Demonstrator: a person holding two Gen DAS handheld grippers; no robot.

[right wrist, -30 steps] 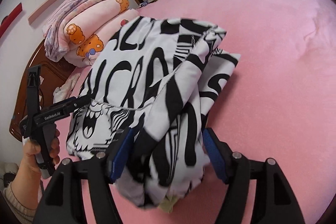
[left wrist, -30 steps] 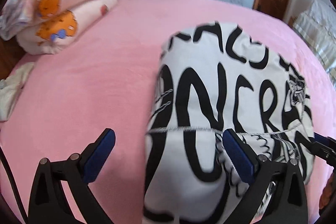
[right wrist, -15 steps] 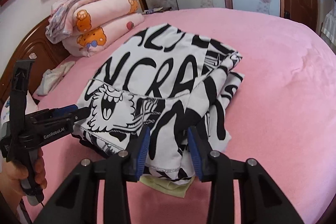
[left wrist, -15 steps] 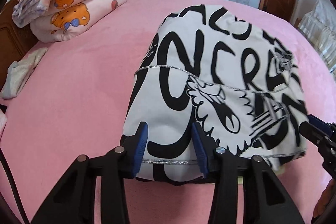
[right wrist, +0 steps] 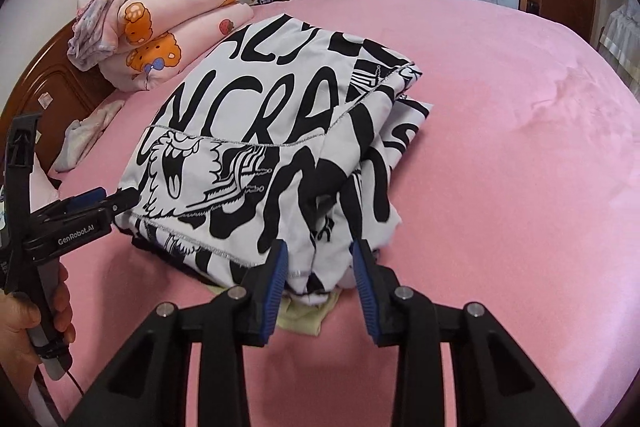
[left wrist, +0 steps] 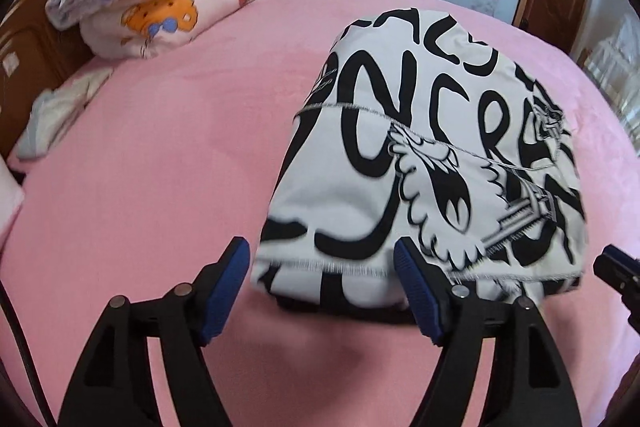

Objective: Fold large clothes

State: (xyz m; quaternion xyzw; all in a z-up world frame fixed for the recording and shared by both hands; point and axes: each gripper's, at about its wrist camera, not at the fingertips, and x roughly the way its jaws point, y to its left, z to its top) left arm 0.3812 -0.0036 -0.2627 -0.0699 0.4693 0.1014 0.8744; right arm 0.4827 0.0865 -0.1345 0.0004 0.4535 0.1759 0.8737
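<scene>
Left wrist view: left gripper (left wrist: 322, 281) jaws just reopened, wide, garment (left wrist: 432, 163) edge between, untouched. Right gripper (right wrist: 320, 269) narrowing, apparently pinching garment on bed (right wrist: 500, 147).

garment (left wrist: 420, 147): white, black lettering; folded bundle; on pink bed

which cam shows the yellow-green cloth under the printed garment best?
Right wrist. The yellow-green cloth pokes out from under the near edge of the black-and-white garment, just ahead of the right gripper. In the left wrist view the garment hides it completely; only a dark layer shows underneath.
</scene>
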